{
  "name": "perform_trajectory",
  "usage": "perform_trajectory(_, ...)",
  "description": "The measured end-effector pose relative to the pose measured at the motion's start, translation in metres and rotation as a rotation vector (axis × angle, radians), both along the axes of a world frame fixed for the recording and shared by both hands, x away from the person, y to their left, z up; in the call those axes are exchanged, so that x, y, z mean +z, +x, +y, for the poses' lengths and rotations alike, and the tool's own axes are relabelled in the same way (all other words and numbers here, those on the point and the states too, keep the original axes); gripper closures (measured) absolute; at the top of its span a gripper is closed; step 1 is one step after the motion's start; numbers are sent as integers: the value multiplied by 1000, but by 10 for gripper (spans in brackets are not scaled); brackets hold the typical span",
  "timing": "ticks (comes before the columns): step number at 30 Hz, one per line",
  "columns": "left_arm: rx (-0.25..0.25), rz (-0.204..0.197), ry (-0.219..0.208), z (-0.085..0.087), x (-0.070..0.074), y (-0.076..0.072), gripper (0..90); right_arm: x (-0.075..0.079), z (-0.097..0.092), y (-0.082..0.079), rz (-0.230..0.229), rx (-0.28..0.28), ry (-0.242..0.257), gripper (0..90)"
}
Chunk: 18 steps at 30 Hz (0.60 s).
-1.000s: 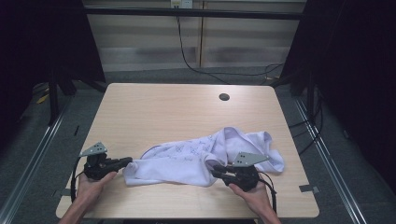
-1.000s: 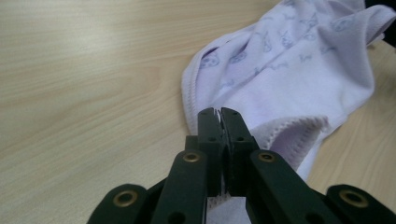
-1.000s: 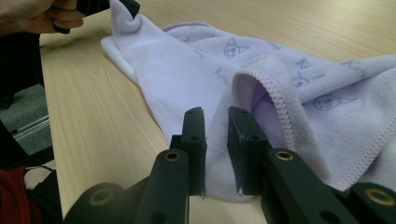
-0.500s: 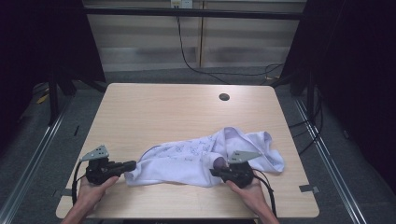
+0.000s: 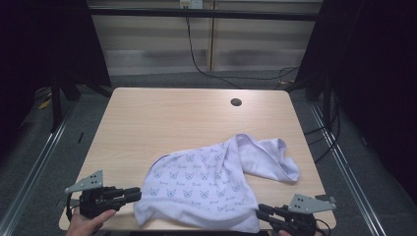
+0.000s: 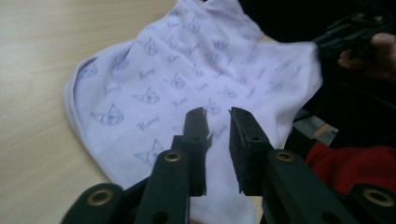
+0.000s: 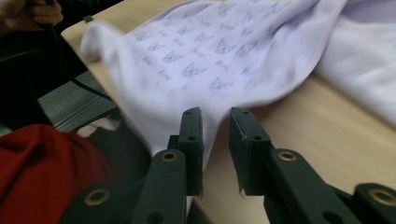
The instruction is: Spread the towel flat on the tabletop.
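Observation:
A lavender cloth [image 5: 206, 182] printed with small cat faces lies spread over the front right part of the wooden table [image 5: 162, 118], its near edge at the table's front edge. My left gripper [image 5: 135, 194] lies level at the cloth's left corner. Its jaws have just been opening and stand apart above the cloth [image 6: 187, 70], left gripper [image 6: 214, 114] not pressing it. My right gripper [image 5: 259, 215] is at the cloth's front right corner. Its jaws have also just been opening, and the right gripper [image 7: 215, 114] has the hanging cloth edge [image 7: 187, 65] in front of the gap, unpinched.
A dark round hole [image 5: 236, 102] sits in the tabletop at the back right. A red garment [image 6: 355, 163] on the person lies below the table's front edge. Metal rails [image 5: 44, 152] run along both sides, and a black cable [image 5: 196, 59] hangs behind.
Both grippers have drawn back toward the table's front edge, the right one farther right. The cloth was pulled flatter toward the front, and both pairs of jaws have let go of it.

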<state>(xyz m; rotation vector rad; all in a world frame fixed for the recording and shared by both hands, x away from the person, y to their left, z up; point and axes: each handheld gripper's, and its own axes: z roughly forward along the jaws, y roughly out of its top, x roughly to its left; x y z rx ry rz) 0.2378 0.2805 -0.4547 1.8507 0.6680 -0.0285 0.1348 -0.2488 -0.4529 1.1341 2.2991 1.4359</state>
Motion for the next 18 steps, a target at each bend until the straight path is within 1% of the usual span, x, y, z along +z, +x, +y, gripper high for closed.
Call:
perform_trajectory(1,16,-13,13,0,3,5,707,2,-1,4,-22,-16,-13,717)
perform_trajectory(2,22,-16,18,-2,5,11,698,3,-2,9,-34,-32,-2,707)
perform_trajectory(3,22,-16,18,-2,5,11,685,3,-2,9,-34,-32,-2,707)
perform_trajectory(4,49,1,37,-8,1,28,662,3,-1,25,-35,-40,5,669)
perform_trajectory(5,60,7,59,-12,-3,38,653,1,0,35,-29,-43,19,657)
perform_trajectory(6,59,30,73,-18,-8,49,648,-2,3,46,-19,-29,15,648)
perform_trajectory(7,74,45,87,-23,-13,61,634,-6,7,59,-15,-33,-17,628)
perform_trajectory(8,101,53,94,-28,-18,71,617,-10,12,72,-5,-39,-40,618)
perform_trajectory(9,101,65,104,-32,-23,82,596,-14,16,87,13,-37,-44,614)
perform_trajectory(10,127,72,108,-36,-28,90,585,-18,19,100,15,-47,-52,606)
perform_trajectory(11,145,76,120,-40,-33,98,562,-21,21,114,20,-58,-60,597)
perform_trajectory(12,152,90,134,-43,-38,104,521,-23,23,126,29,-69,-70,583)
perform_trajectory(13,156,99,162,-48,-42,110,504,-26,25,138,39,-77,-64,572)
perform_trajectory(14,167,103,166,-51,-46,114,477,-28,28,148,46,-75,-61,565)
perform_trajectory(15,174,123,148,-53,-50,118,468,-30,32,156,48,-89,-79,546)
perform_trajectory(16,171,149,152,-57,-53,121,471,-33,35,164,53,-104,-93,532)
perform_trajectory(17,154,156,180,-60,-57,123,489,-36,38,170,58,-108,-91,534)
perform_trajectory(18,154,156,180,-60,-57,123,584,-40,40,173,67,-115,-83,586)
